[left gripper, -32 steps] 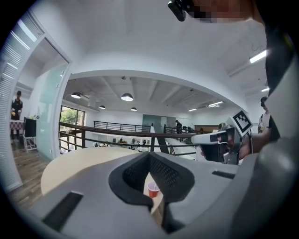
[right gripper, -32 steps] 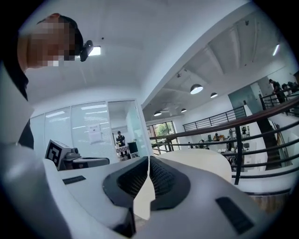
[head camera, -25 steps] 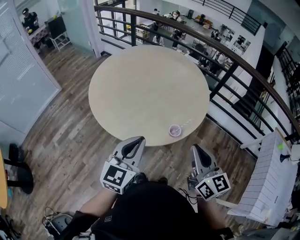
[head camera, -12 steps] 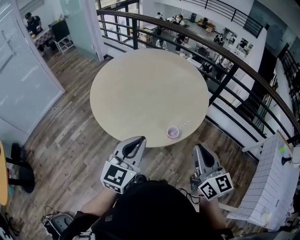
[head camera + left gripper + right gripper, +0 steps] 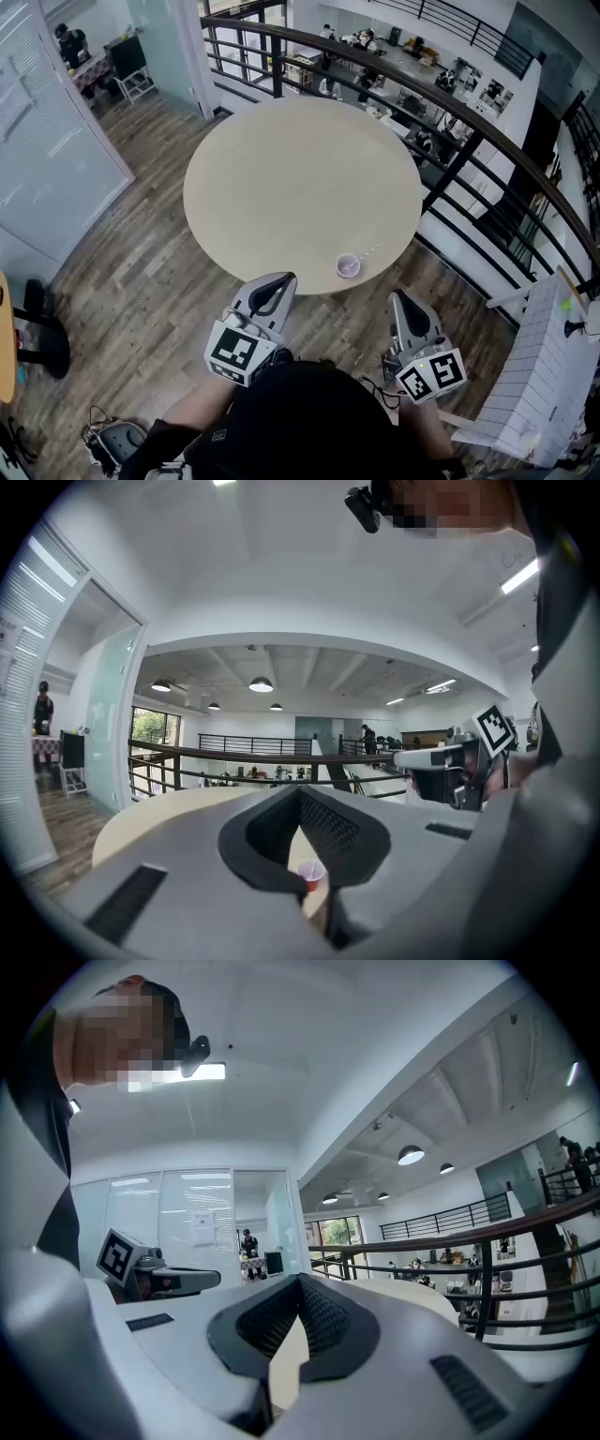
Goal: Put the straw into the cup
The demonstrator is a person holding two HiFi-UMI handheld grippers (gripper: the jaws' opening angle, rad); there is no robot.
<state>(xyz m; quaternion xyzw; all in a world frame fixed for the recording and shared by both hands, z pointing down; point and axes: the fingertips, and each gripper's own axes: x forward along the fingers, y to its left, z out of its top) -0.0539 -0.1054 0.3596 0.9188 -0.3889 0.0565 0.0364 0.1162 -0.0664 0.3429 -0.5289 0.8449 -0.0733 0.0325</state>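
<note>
Left gripper [image 5: 281,279] and right gripper [image 5: 396,298]: jaws closed, nothing held.
Each gripper's jaw tips meet with nothing between them, and both are held at the near edge of the table [image 5: 281,169]. The cup [image 5: 348,267] stands upright near the near-right edge. The straw [image 5: 370,251] lies on the surface just beside it, towards the right edge.

Matt table [image 5: 281,178], plastic cup [image 5: 348,266], wooden floor [image 5: 141,272]
</note>
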